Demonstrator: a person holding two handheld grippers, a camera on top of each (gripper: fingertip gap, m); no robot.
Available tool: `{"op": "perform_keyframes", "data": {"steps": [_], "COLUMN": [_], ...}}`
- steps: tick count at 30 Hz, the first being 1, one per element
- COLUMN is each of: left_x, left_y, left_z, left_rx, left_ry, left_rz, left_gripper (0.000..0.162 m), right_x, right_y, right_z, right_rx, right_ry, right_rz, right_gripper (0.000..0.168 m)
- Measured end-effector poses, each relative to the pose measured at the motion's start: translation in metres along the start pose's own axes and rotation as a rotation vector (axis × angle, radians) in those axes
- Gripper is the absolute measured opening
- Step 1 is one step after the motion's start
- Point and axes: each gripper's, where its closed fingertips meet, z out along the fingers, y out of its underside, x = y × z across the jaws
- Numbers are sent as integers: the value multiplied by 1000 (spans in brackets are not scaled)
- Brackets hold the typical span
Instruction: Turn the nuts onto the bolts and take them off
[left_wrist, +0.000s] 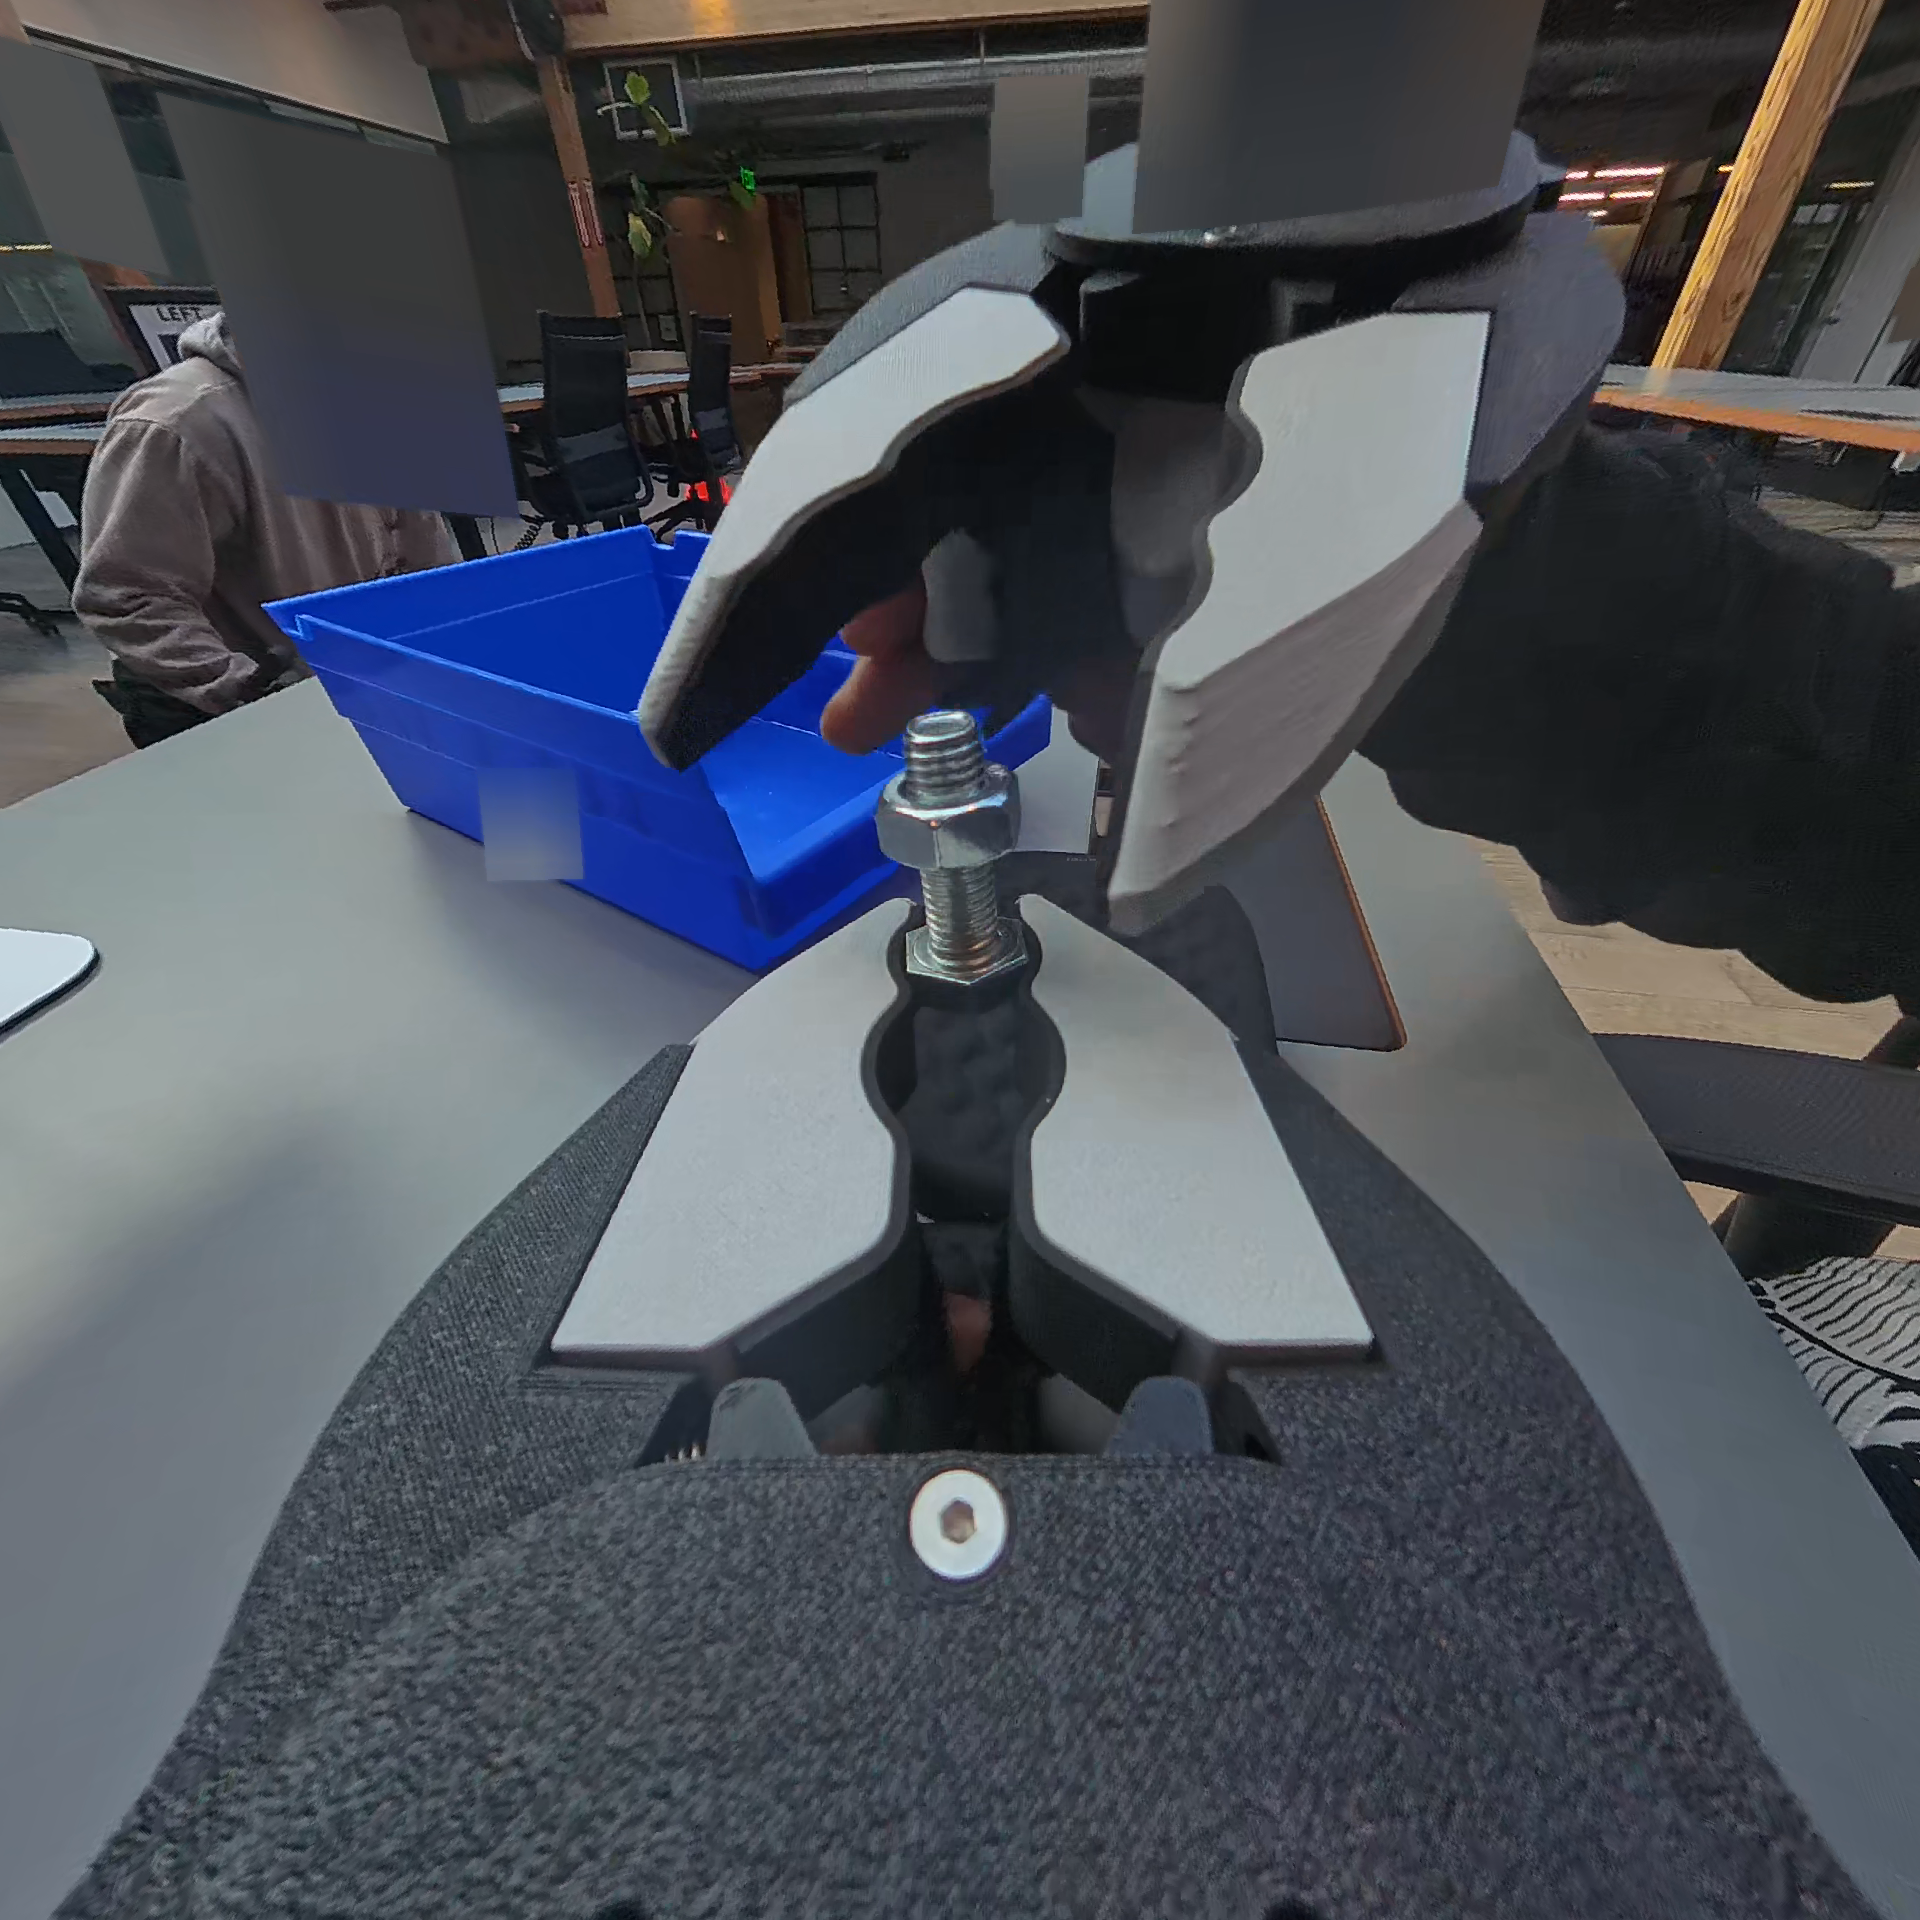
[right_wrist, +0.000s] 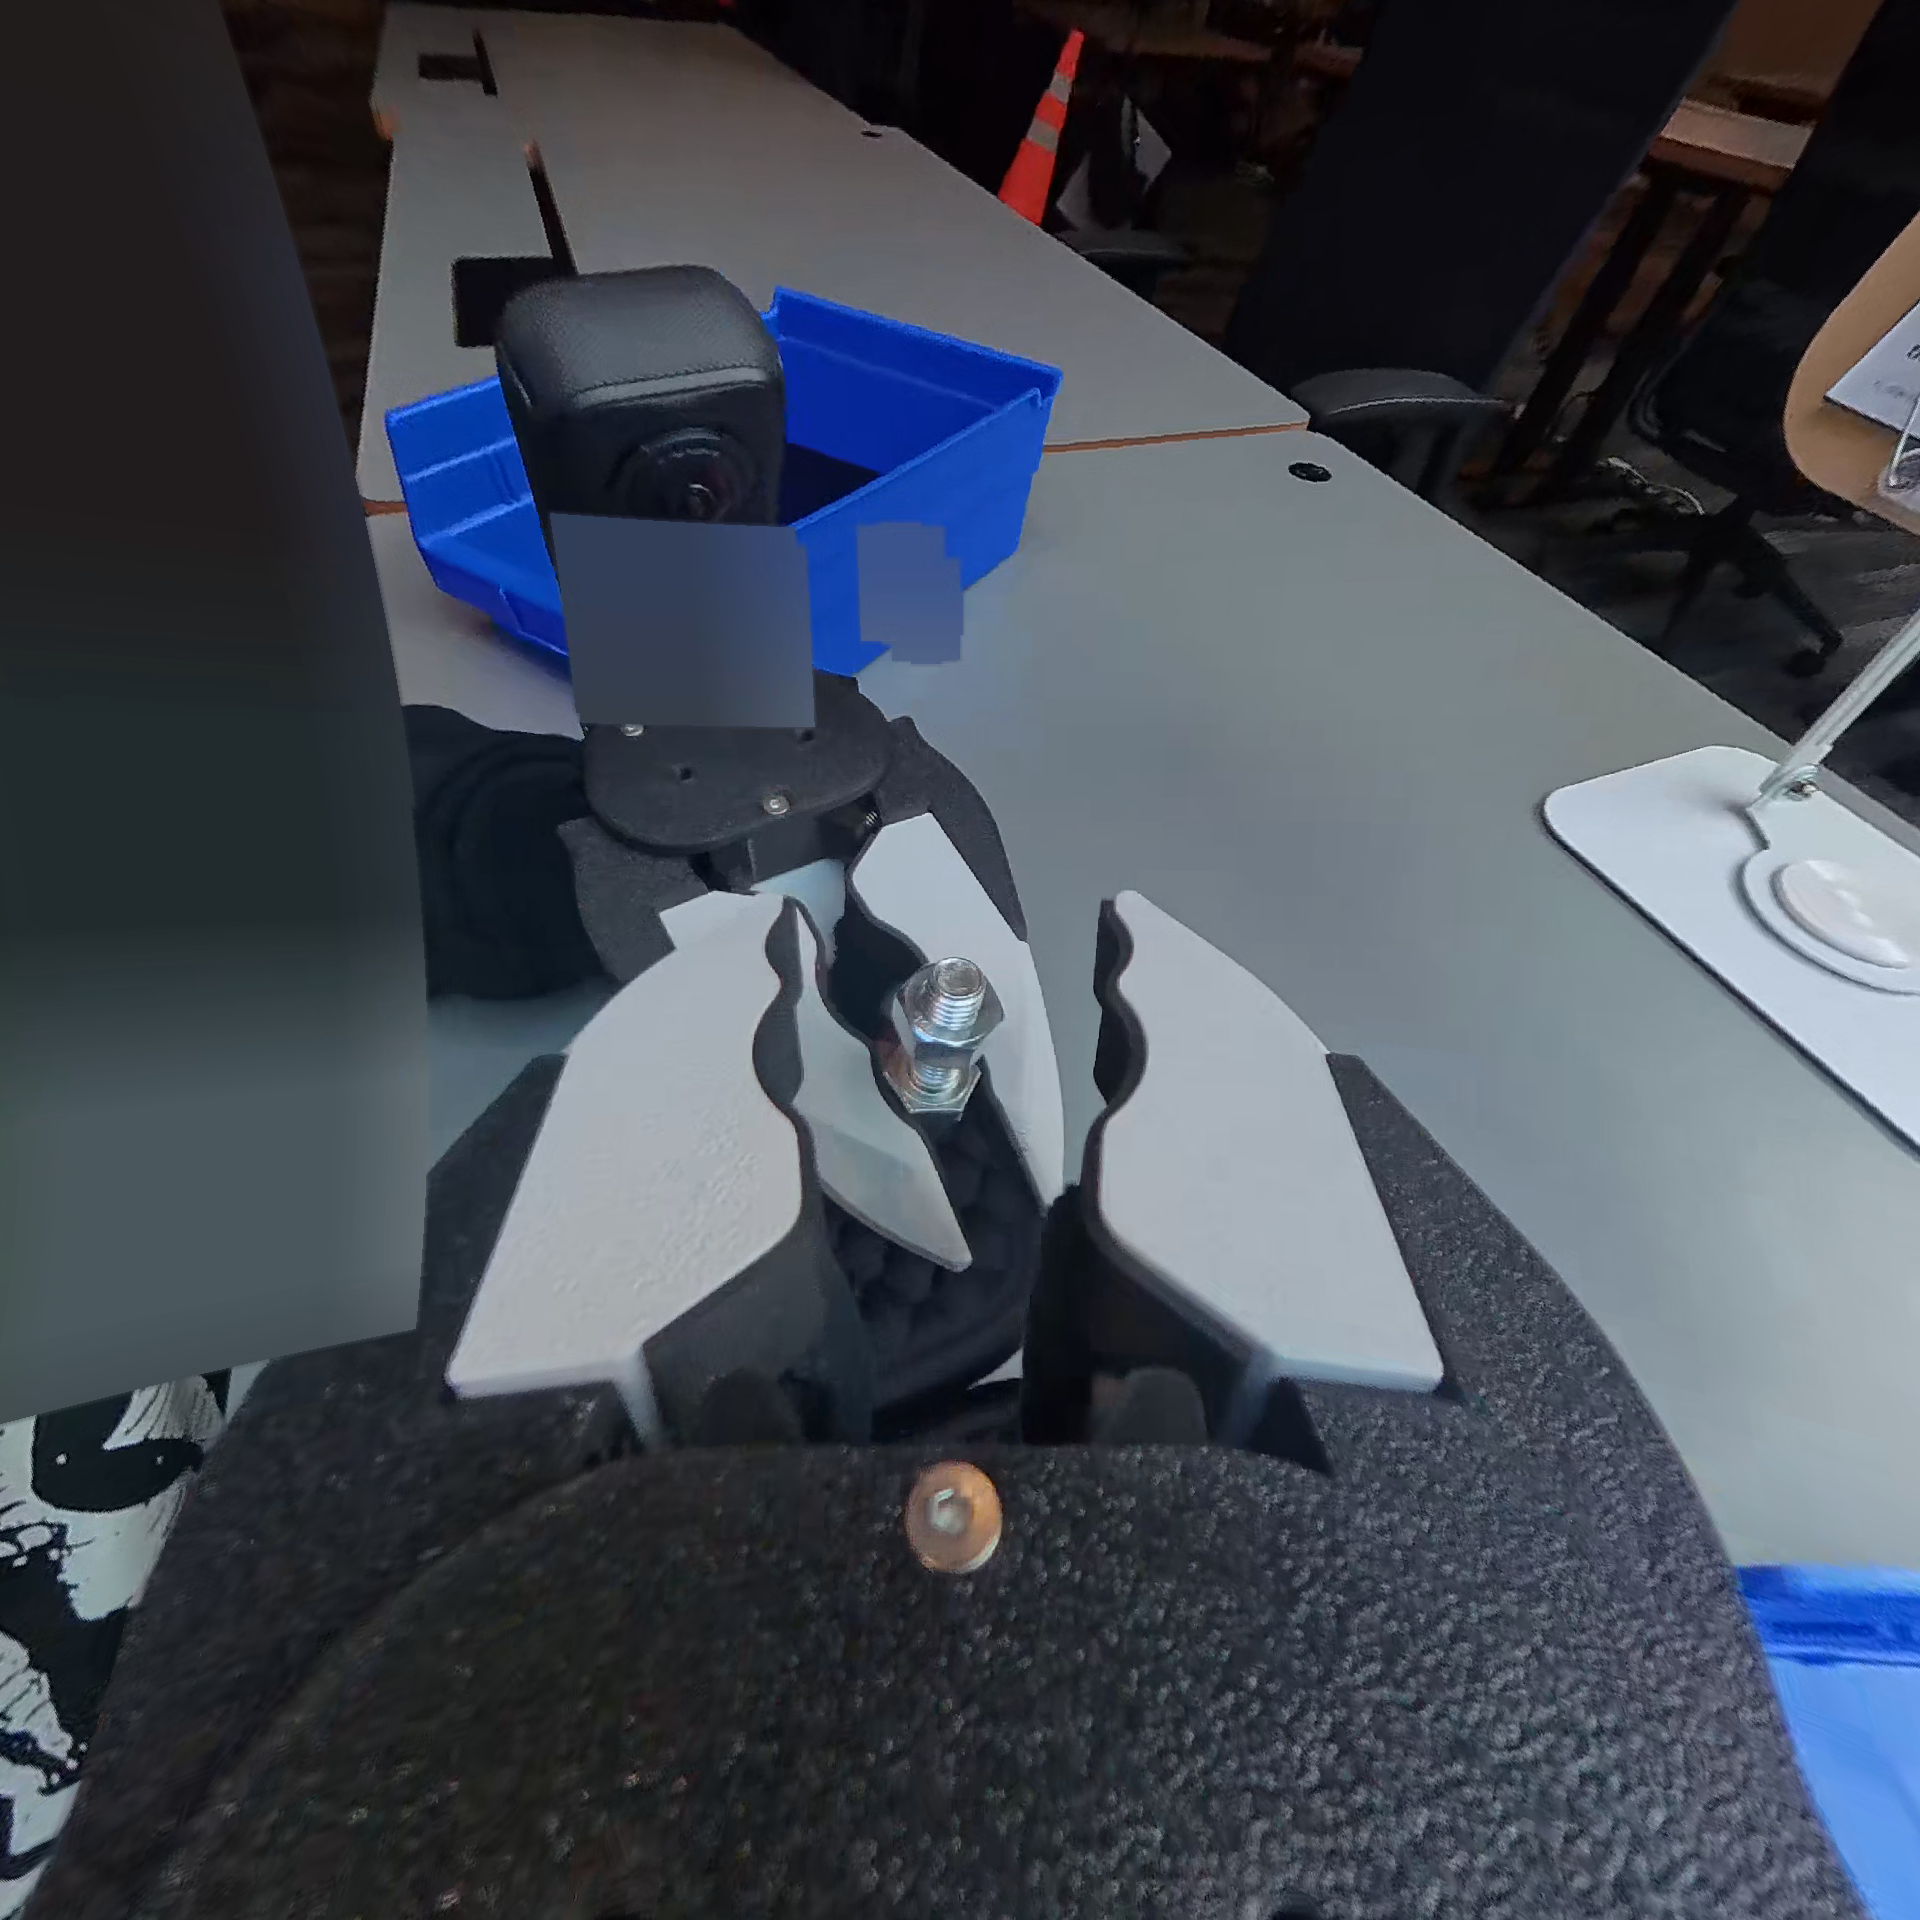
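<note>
A silver bolt (left_wrist: 956, 914) stands upright, threaded end up, with its hex head clamped in the tips of my left gripper (left_wrist: 966, 935), which is shut on it. A silver hex nut (left_wrist: 945, 826) sits on the threads a little below the top end. My right gripper (left_wrist: 914, 821) comes down from above, open, with one finger on each side of the bolt's top and clear of the nut. In the right wrist view the right gripper (right_wrist: 945, 909) is open in front of the bolt (right_wrist: 940, 1049) and nut (right_wrist: 948, 1013), which the left gripper (right_wrist: 966, 1132) holds.
A blue plastic bin (left_wrist: 499, 675) stands on the grey table (left_wrist: 260, 1039) behind the grippers; it also shows in the right wrist view (right_wrist: 935, 457). A white stand base (right_wrist: 1662, 862) lies to the right. A person in a hoodie (left_wrist: 156, 499) stands beyond the table's far-left edge. My right fingertips sit around 6 cm from my left ones. The white stand base (right_wrist: 1662, 862) is about equally far from each gripper, around 40 cm.
</note>
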Motion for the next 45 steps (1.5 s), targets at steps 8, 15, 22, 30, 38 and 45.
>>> {"op": "perform_keyframes", "data": {"steps": [8,15,22,30,38,45], "left_x": [-4,-5,-4,-4,-2,-13], "left_y": [-4,-2,-1,0,-5,-7], "left_z": [-2,-2,-1,-1,-1,-1], "left_rx": [25,14,3,-14,22,49], "left_ry": [-18,-28,-27,-37,-38,-112], "left_rz": [-18,-16,-11,13,11,-8], "left_gripper": [14,14,14,14,24,60], "right_x": [-12,-20,-1,2,6,75], "right_y": [3,16,5,6,2,2], "right_z": [2,-25,-41,-15,-20,-68], "right_rx": [89,10,-184,-313,-254,-226], "right_ry": [-29,-47,33,-15,16,246], "right_rz": [104,117,-73,-65,-39,50], "right_gripper": [51,29,14,11,8,9]}}
